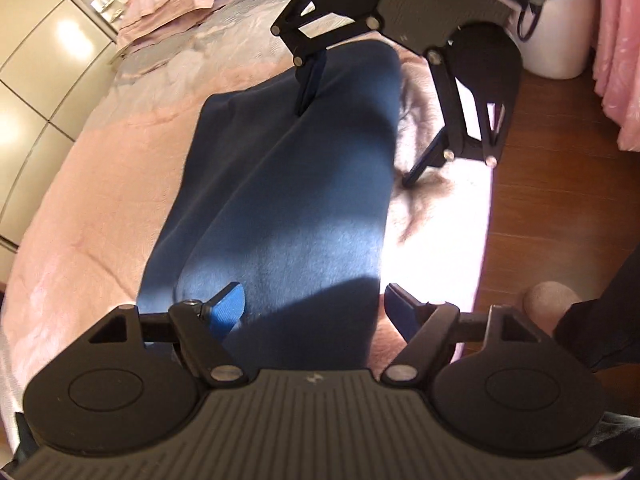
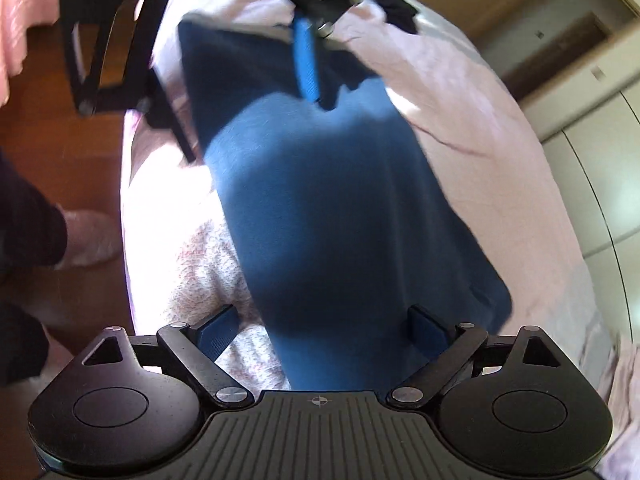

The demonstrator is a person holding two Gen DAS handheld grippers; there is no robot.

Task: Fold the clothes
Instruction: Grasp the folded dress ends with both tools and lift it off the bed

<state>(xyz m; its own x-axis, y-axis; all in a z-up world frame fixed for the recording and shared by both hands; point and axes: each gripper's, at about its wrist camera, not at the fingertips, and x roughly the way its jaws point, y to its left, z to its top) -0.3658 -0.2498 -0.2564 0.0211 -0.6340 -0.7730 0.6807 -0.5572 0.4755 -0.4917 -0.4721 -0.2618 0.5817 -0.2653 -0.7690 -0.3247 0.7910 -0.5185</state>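
Our left gripper (image 1: 316, 312) hovers over one end of the long dark-blue knit garment (image 1: 288, 184), its blue-padded fingers spread wide with nothing between them; the cloth passes under the gap. The garment lies lengthwise on the pink fleece bed cover (image 1: 100, 208), already doubled into a narrow strip, close to the bed's edge by the wooden floor (image 1: 560, 200).

At the far end our right gripper (image 1: 356, 120) is also spread wide and holds nothing: one finger sits on or just above the blue cloth, the other over the pale cover beside it. From its own camera, the right gripper (image 2: 324, 332) straddles the garment's near end.

We judge the step in hand to be taking hold of the ends for the next fold. To do it well, we should lower both claws until the pads bracket every layer at the edge, then close evenly so the strip does not skew.

A stack of folded pale-pink cloth (image 1: 176, 4) lies well apart, up the bed. A slippered foot (image 2: 86, 240) stands on the floor near the bedside. Nothing blocks the fold, though hard sunlight washes out the cover's edge.
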